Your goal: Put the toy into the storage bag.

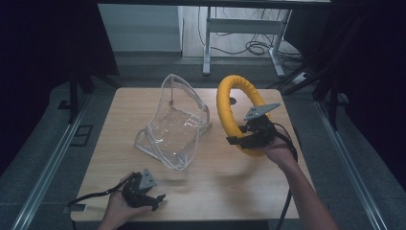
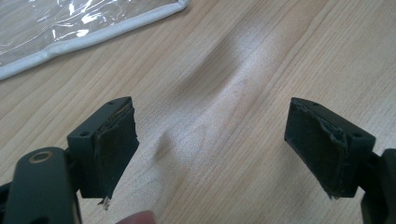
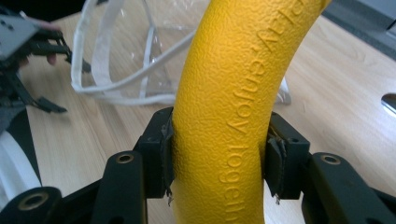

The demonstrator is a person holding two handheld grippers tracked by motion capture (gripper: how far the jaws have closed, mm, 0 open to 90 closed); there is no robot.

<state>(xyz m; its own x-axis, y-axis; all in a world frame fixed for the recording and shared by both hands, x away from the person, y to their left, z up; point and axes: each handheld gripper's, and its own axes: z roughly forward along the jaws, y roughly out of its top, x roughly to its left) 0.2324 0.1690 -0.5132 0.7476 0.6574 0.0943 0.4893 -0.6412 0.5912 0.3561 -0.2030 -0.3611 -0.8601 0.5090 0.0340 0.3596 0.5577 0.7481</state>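
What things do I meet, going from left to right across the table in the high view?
Left gripper → clear plastic bag → yellow ring → right gripper, clamped on the ring's lower part.

The left tongs (image 1: 154, 199) sat low at the bottom left of the high view, held in the left hand (image 1: 117, 206), jaws spread wide with nothing between them. The right tongs (image 1: 242, 139) were raised at centre right, the right forearm (image 1: 306, 191) reaching up from the bottom edge, jaws clamped on a yellow ring (image 1: 230, 103).
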